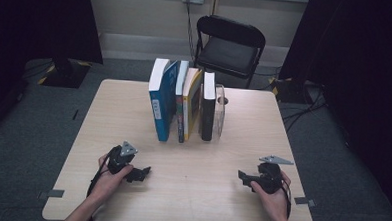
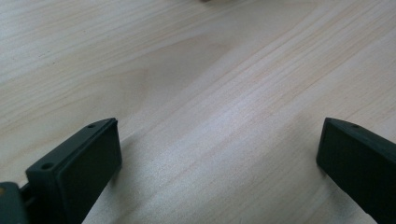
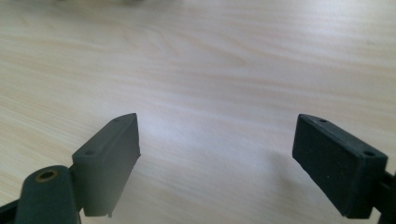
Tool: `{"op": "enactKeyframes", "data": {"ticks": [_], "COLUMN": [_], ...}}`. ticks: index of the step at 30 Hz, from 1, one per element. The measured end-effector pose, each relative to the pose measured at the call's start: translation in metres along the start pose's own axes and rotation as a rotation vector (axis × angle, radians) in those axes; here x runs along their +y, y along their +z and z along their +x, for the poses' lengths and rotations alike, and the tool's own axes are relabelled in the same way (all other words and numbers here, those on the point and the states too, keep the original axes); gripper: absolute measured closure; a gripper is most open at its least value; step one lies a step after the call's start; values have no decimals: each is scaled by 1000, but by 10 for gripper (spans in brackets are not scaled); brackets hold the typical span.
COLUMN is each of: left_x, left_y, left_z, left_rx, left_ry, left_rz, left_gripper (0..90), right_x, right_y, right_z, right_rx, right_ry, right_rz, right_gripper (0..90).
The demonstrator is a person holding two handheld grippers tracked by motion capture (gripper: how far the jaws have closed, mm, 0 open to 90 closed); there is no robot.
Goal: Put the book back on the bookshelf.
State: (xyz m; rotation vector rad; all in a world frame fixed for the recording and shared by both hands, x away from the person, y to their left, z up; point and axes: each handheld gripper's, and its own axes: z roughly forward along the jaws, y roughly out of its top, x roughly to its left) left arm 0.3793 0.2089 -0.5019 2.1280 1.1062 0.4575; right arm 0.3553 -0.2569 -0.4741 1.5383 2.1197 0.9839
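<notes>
A row of upright books (image 1: 182, 102) stands at the middle of the wooden table (image 1: 133, 118): a blue one (image 1: 160, 103) at the left, thinner ones in the middle, a black one (image 1: 208, 108) at the right against a clear bookend (image 1: 220, 109). My left gripper (image 1: 142, 173) rests low on the table's near left, held by a hand, its jaws pointing right. My right gripper (image 1: 242, 177) rests at the near right, pointing left. In each gripper view the jaws stand wide apart over bare wood, left gripper (image 2: 219, 144) and right gripper (image 3: 217, 140) both empty.
A black folding chair (image 1: 229, 44) stands beyond the table's far edge. Dark curtains hang at both sides, and cables lie on the grey floor at the right. Bare tabletop stretches between the two grippers and in front of the books.
</notes>
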Motion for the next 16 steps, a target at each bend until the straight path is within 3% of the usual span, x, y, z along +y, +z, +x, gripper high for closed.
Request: {"op": "enactKeyframes", "data": {"ticks": [5, 9, 11, 16], "left_x": [0, 0, 0, 0], "left_y": [0, 0, 0, 0], "left_z": [0, 0, 0, 0], "left_rx": [0, 0, 0, 0], "left_ry": [1, 0, 0, 0], "left_rz": [0, 0, 0, -1], "left_gripper": [0, 0, 0, 0], "right_x": [-16, -25, -29, -28], "right_y": [5, 7, 8, 8], "right_z": [-3, 3, 3, 3], "right_rx": [-26, -86, -81, -83], "right_ry": [-32, -105, -102, -103], "right_rz": [49, -4, -40, -40], "right_gripper": [150, 142, 139, 139]}}
